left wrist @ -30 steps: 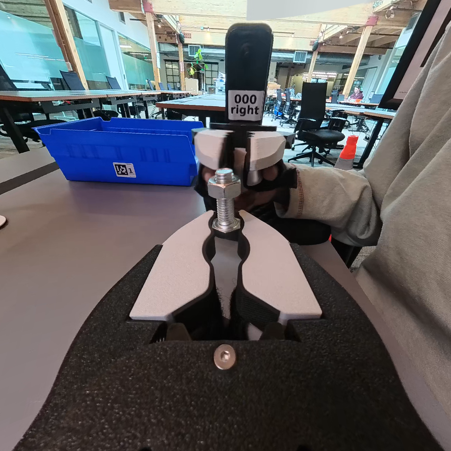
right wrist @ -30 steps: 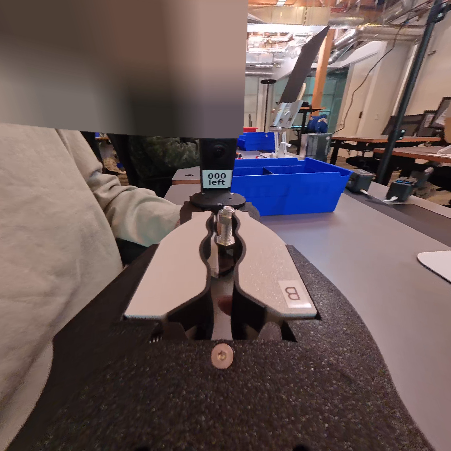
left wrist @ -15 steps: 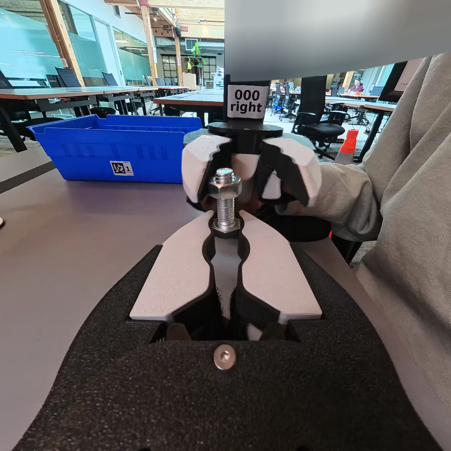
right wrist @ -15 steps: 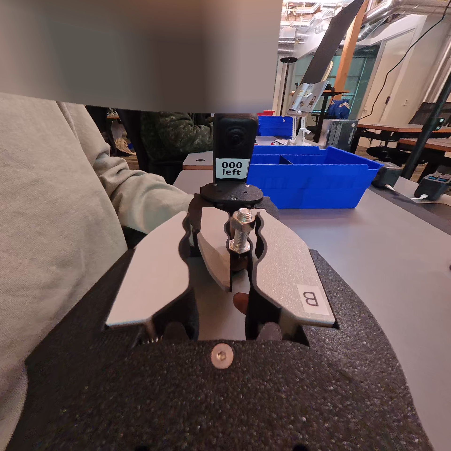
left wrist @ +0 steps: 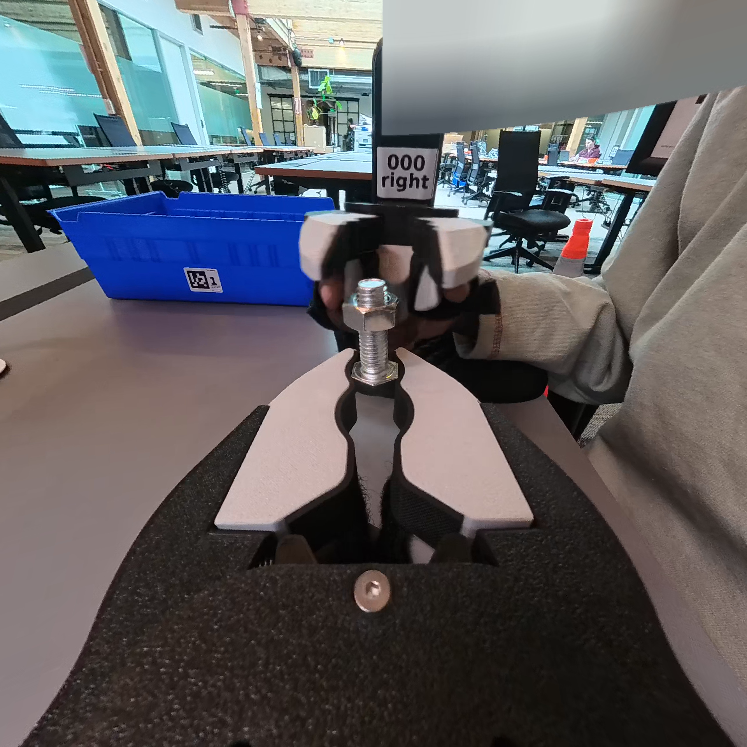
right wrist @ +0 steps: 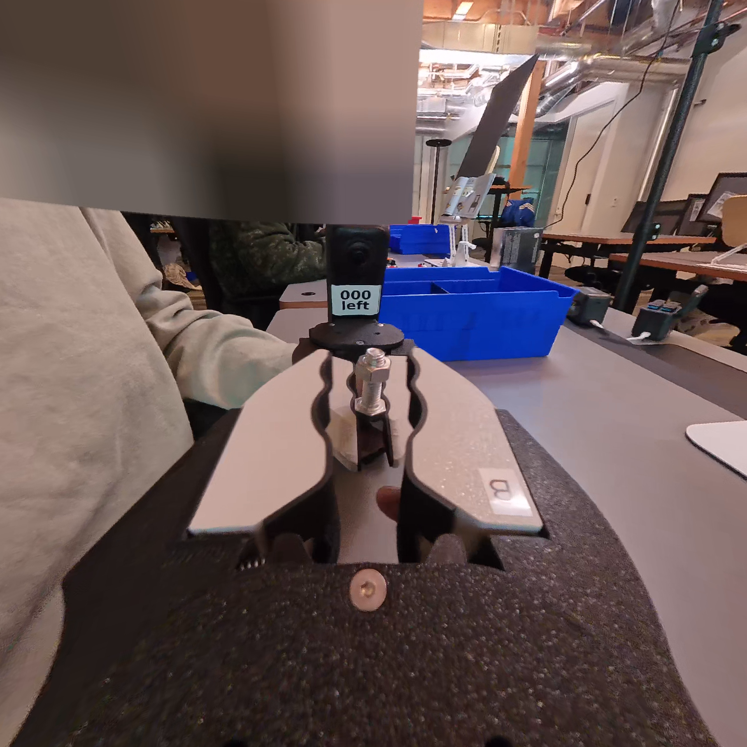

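Two grippers meet mid-frame: my left fingers [left wrist: 374, 366] are clamped on the bolt [left wrist: 372, 343] head, bolt upright; my right fingers [right wrist: 370, 376] stand apart around its nut [right wrist: 372, 370], not pressing.

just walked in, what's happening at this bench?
A person in a grey sweatshirt works two hand-held grippers over a grey table. The left hand-held gripper clamps the head of a silver bolt, holding it upright, with a hex nut near the top of the thread. The right hand-held gripper faces it, fingers open on either side of the nut, not touching it. A blue bin sits behind.
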`<state>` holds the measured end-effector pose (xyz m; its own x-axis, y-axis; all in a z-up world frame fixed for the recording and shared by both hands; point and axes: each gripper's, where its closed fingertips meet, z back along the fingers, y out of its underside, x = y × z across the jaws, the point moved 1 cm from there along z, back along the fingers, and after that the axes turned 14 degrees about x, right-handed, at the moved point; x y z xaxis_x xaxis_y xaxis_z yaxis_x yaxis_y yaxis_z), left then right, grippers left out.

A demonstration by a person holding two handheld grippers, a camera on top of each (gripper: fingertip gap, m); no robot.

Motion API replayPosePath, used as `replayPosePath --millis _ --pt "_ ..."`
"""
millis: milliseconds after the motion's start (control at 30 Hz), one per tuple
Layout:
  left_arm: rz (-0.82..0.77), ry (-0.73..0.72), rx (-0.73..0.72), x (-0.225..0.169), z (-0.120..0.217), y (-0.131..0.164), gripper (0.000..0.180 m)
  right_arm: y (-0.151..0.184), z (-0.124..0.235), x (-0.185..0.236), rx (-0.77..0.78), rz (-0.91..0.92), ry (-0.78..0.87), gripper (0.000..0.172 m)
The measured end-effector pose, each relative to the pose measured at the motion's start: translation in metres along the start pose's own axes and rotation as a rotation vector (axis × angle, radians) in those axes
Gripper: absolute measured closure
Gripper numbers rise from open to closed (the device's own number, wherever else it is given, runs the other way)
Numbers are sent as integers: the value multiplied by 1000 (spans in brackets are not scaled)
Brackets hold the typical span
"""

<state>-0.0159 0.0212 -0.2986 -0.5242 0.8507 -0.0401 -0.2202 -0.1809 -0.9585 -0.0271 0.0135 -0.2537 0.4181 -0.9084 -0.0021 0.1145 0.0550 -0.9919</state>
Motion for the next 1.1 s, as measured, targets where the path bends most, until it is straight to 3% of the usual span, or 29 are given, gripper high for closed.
replayPosePath --millis 100,333,567,700,800,933,1033,1100 --pt "-10 2 12 -1 -1 1 167 5 -11 5 47 17 -17 121" --pt "-7 0 12 -1 -1 1 167 10 -20 15 98 54 -60 117" --pt "4 -5 -3 1 1 0 167 8 -6 5 77 17 -18 140" --pt "10 -8 -8 1 1 -1 167 7 2 4 68 17 -19 164" --pt "12 -7 -12 2 2 -1 167 1 6 4 28 16 -20 169" --pt "4 -3 -3 0 1 0 167 -1 4 -2 -5 12 27 148" --pt "-6 0 9 -1 -1 1 167 6 -9 1 56 14 18 122" --pt "-15 1 19 -2 -2 1 167 12 -17 4 111 29 4 115"
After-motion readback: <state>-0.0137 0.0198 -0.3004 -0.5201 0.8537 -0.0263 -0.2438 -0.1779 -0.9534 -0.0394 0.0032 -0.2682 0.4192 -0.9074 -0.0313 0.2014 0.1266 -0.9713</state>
